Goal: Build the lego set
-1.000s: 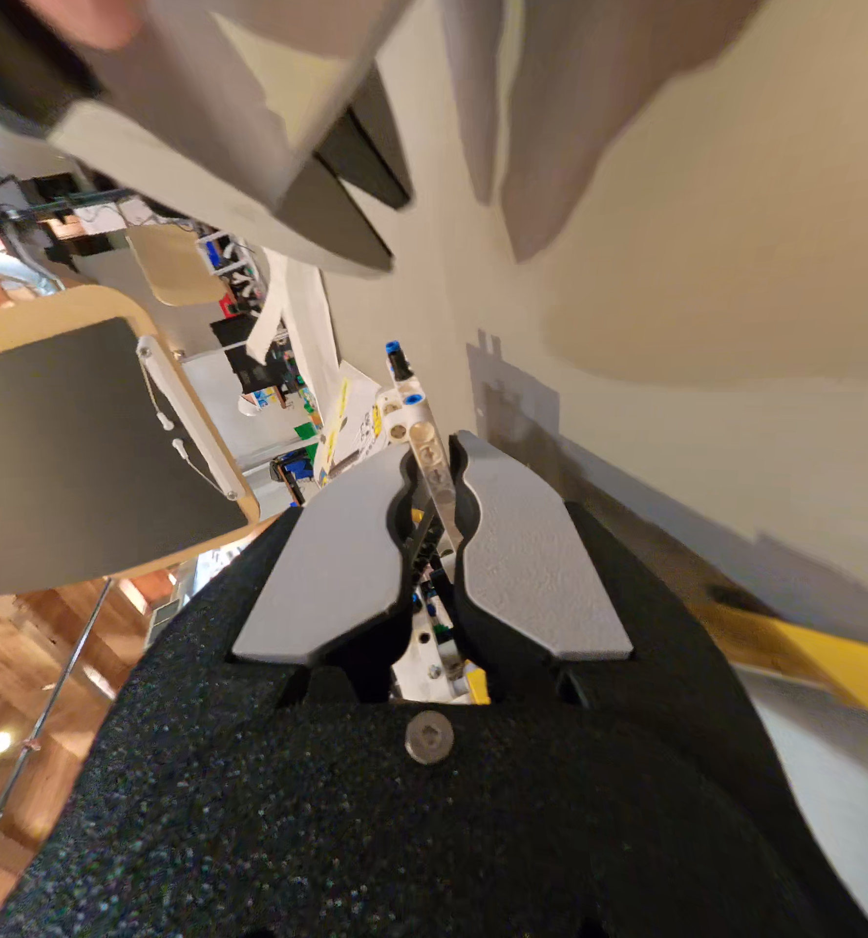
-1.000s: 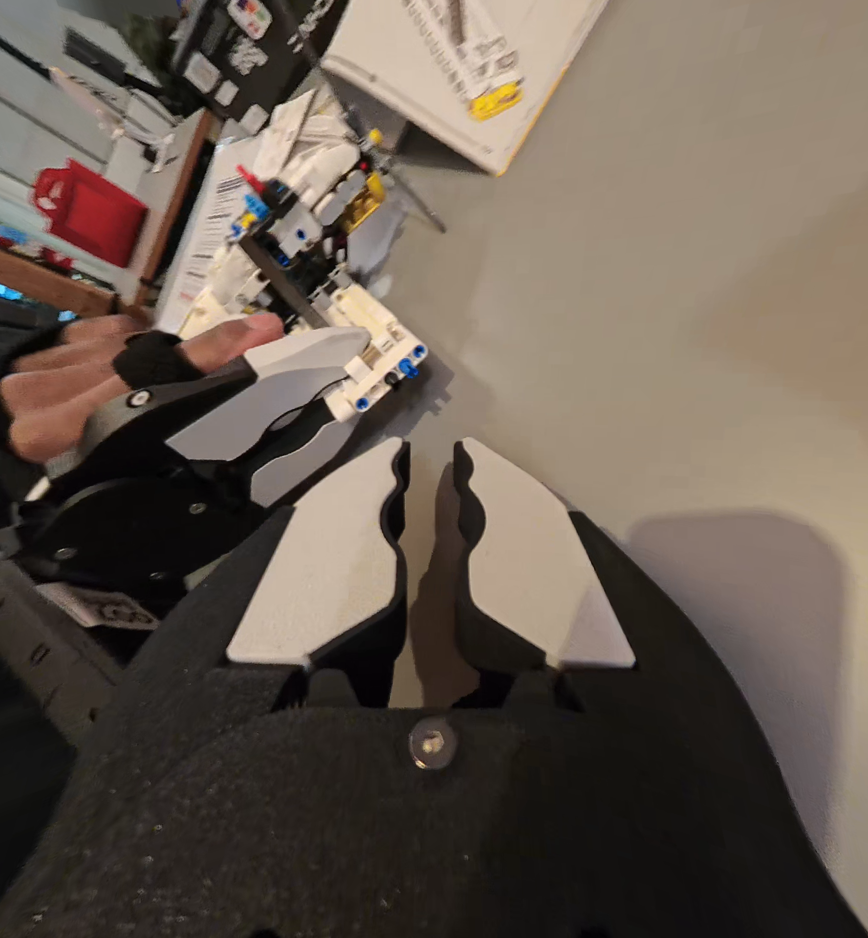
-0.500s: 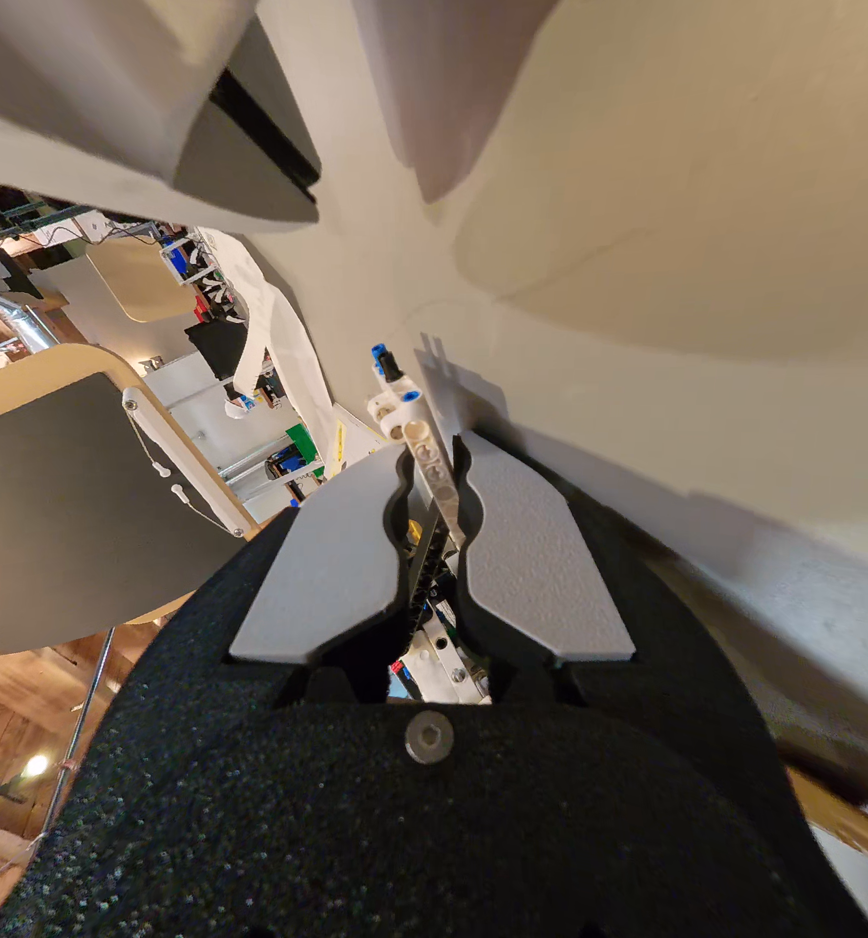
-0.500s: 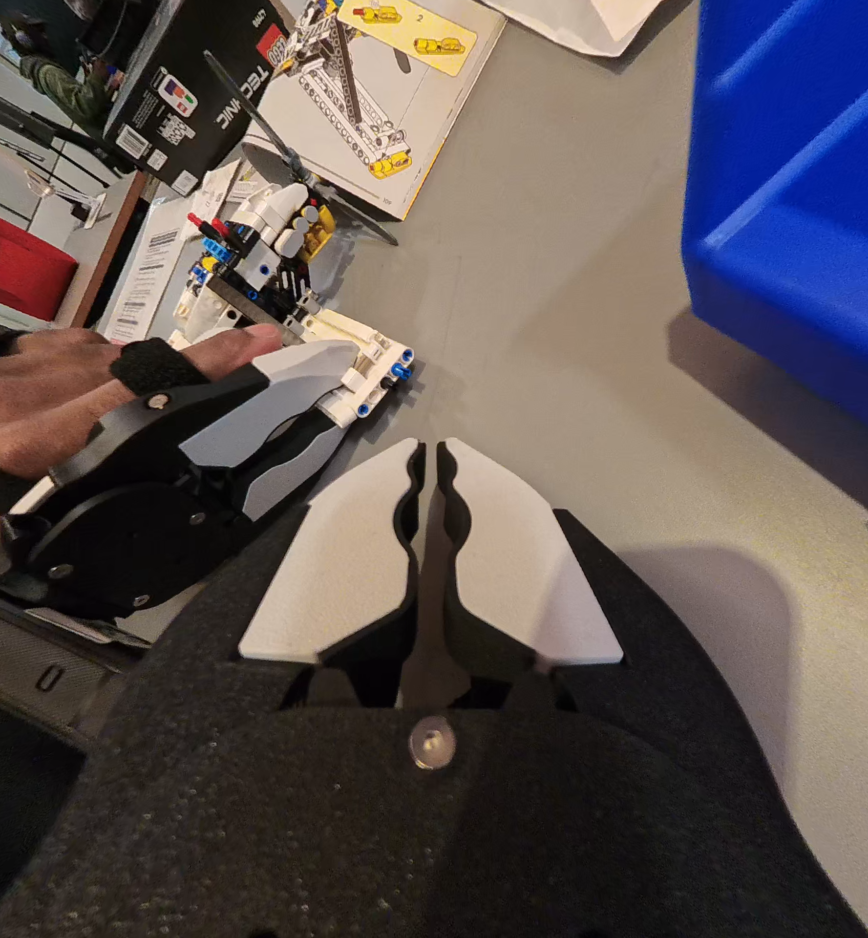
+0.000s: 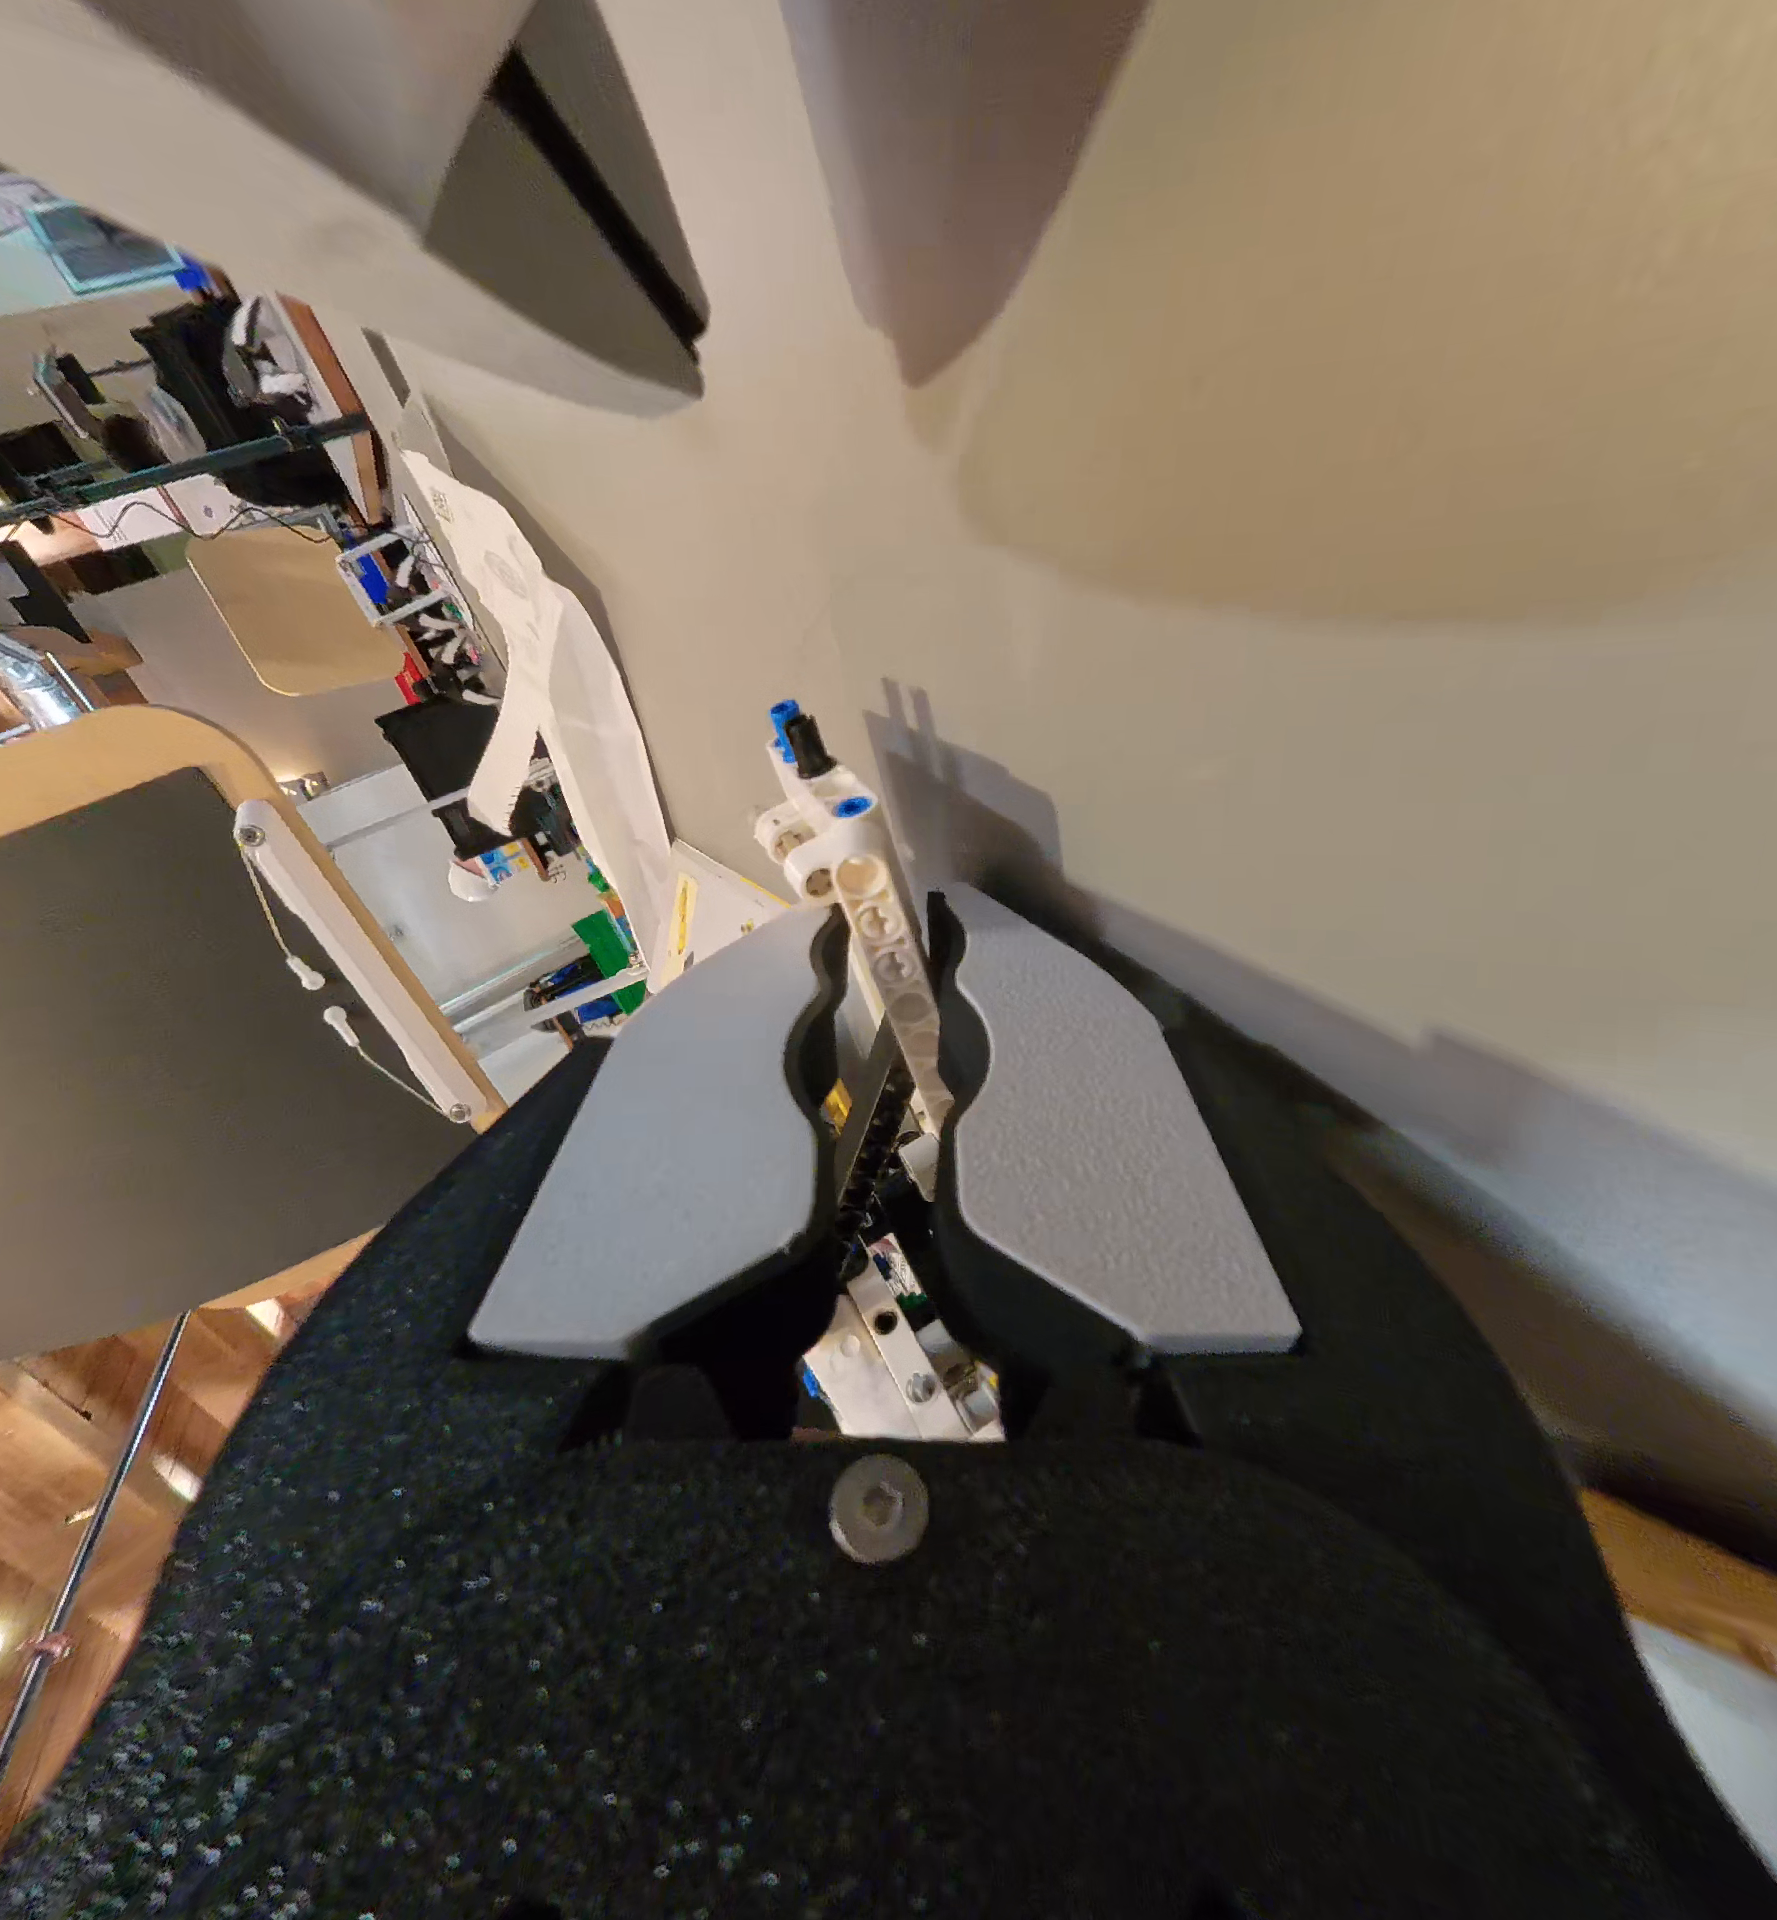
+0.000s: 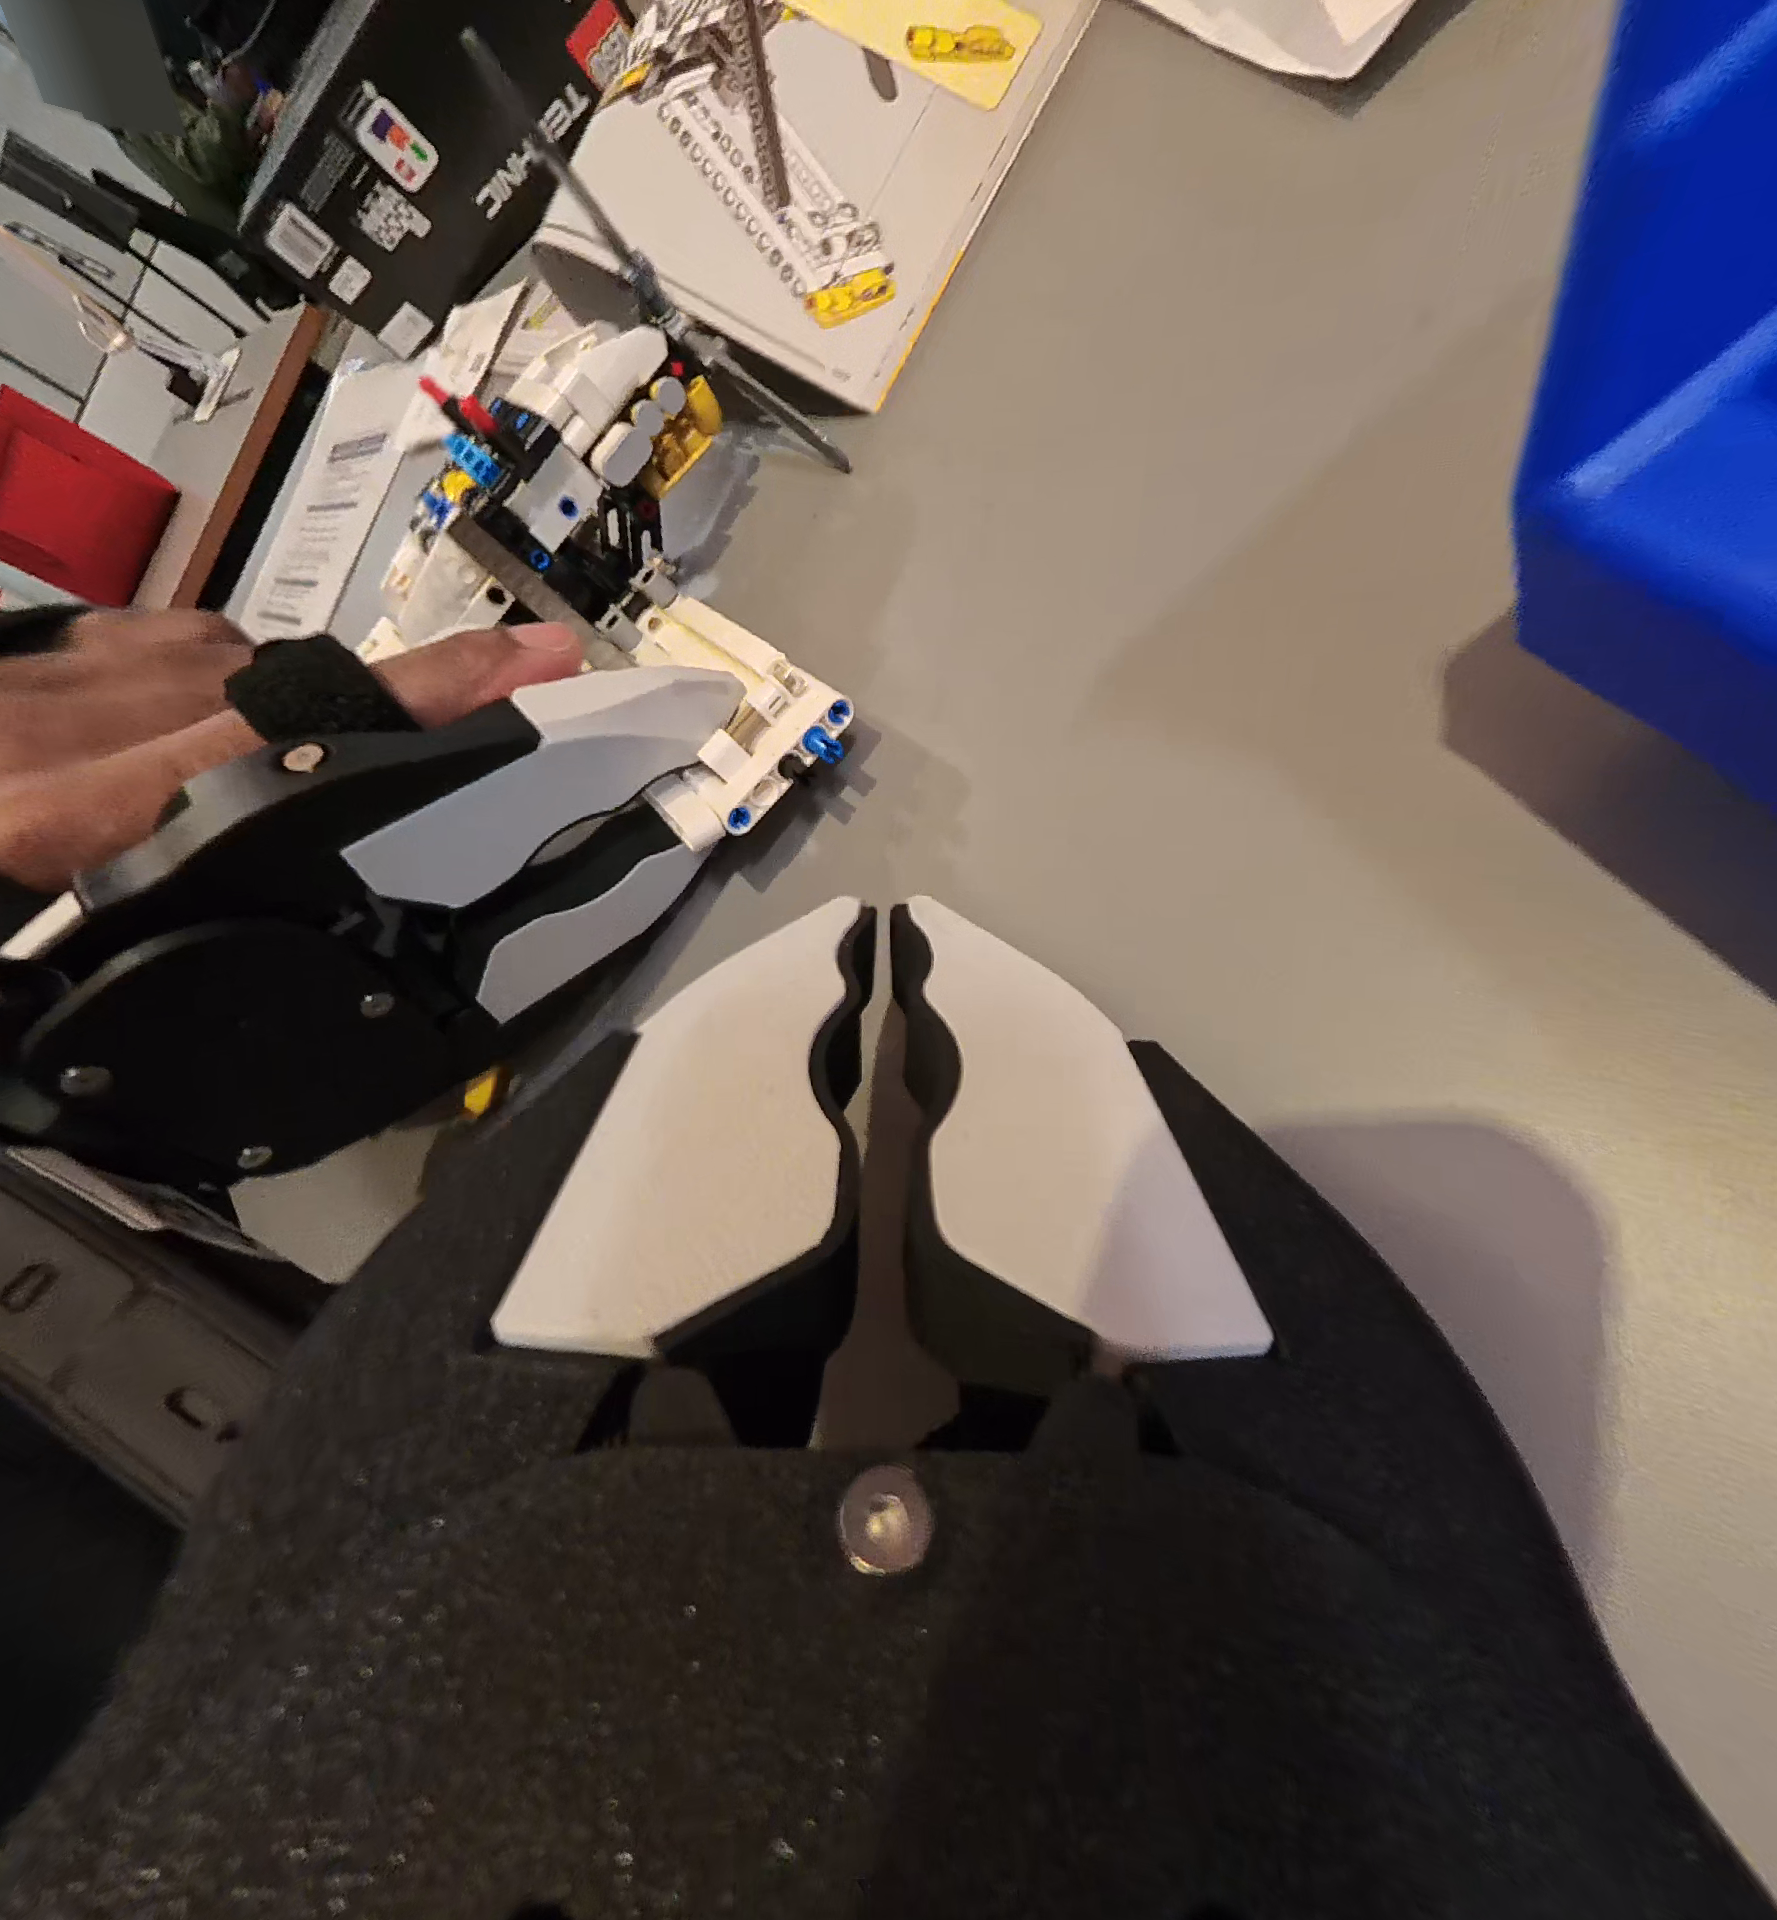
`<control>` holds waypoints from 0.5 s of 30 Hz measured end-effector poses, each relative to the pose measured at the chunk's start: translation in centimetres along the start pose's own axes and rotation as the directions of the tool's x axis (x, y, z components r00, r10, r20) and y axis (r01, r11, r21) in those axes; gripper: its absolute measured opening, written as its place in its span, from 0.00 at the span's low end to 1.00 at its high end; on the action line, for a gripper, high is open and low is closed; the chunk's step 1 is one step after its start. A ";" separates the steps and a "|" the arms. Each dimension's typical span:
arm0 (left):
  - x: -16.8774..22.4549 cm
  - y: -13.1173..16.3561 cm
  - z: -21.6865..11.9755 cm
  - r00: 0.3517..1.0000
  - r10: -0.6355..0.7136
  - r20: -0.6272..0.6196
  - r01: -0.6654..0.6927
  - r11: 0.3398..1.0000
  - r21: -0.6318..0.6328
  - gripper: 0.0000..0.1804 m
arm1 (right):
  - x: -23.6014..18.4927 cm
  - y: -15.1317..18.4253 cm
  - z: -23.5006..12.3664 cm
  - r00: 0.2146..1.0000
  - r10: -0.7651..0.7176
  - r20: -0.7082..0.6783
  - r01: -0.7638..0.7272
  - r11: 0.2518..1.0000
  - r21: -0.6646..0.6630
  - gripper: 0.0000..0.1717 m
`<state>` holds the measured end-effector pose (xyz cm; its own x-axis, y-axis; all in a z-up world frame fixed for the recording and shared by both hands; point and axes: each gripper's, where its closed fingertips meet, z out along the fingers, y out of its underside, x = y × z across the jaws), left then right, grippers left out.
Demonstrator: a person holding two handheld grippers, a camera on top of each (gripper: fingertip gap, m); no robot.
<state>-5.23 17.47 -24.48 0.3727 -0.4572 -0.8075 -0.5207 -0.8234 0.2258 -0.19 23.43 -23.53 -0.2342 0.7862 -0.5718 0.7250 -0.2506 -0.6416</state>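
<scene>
Workshop (cluttered shelves [image 5: 240, 488], grey table [image 6: 1175, 623])

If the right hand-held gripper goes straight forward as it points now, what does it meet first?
Probably only the bare grey table: the right hand-held gripper points between the white brick model on its left and the blue bin on its right. Depth is uncertain.
</scene>
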 end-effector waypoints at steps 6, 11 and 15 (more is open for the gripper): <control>0.1 1.6 -1.1 0.998 -0.005 0.067 -0.001 0.995 0.098 0.07 | -2.2 0.7 0.9 0.985 -0.158 0.069 0.161 0.986 -0.039 0.09; 1.2 3.4 -2.3 0.986 0.030 0.166 -0.059 0.983 0.175 0.06 | -5.0 2.5 1.5 0.915 -0.361 0.181 0.381 0.920 -0.093 0.12; 2.3 4.5 -3.4 0.977 0.000 0.214 -0.051 0.971 0.232 0.06 | -7.8 4.7 2.0 0.813 -0.513 0.276 0.558 0.822 -0.113 0.13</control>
<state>-4.10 11.57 -23.51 0.2002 -0.3746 -0.9053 -0.7031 -0.6985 0.1335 3.73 14.98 -23.12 -0.7411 0.6118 -0.2766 0.5389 0.2963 -0.7886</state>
